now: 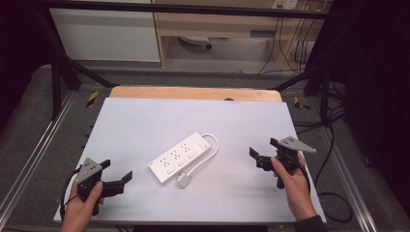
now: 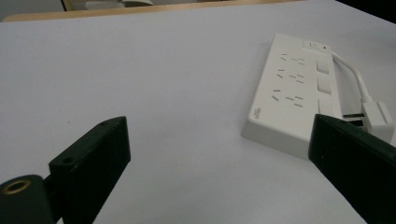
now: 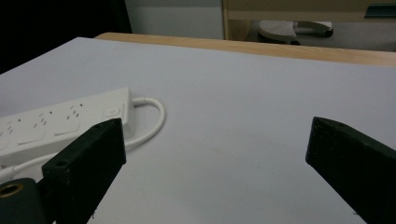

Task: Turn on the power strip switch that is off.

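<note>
White power strip: lies flat at mid-tabletop, diagonal, cord looped back to its plug beside it. Left tongs: jaws wide, holding nothing (near-left of the strip, apart from it). Right tongs: jaws wide, holding nothing, right of the strip.

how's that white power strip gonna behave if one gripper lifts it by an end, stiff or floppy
The power strip body looks like a rigid plastic bar, so it should probably stay straight, though its far end may sag out of a narrow grip. Its cable loops round to a plug lying beside it; those would likely dangle and swing. The smooth casing could slip between the jaws.
</note>
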{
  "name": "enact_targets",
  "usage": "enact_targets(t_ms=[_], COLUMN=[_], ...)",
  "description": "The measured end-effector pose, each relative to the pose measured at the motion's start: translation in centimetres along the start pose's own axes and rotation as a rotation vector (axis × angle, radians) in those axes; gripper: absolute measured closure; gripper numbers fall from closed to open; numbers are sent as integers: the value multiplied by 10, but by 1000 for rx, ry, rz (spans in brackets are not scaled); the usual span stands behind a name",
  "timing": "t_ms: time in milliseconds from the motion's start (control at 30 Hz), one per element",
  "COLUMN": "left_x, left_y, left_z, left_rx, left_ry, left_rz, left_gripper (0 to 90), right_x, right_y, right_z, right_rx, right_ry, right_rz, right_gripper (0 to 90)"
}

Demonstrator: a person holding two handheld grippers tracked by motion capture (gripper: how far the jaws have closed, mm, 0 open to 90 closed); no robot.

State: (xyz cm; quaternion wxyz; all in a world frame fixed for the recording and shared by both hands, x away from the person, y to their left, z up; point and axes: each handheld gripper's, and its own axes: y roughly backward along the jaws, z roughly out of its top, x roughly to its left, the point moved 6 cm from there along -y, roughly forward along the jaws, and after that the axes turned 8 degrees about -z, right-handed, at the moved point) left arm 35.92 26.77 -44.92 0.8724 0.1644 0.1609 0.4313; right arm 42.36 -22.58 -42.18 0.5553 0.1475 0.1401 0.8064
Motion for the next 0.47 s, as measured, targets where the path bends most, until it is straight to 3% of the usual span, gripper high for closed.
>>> enact_targets(t_ms=[267, 367, 467], left_x=[0, 0, 0], left_y=[0, -1, -1], left_z=[0, 0, -1], left_rx=[1, 3, 7], left_ry=[3, 3, 2], left_rz=[-1, -3, -3], left_gripper=[55, 55, 55], right_x=[-20, -28, -38], right_y=[17, 19, 10], right_z=[-30, -49, -68], right_rx=[31, 100, 216], right_ry=[-2, 2, 10], right_rz=[-59, -106, -175], right_gripper=[39, 33, 44])
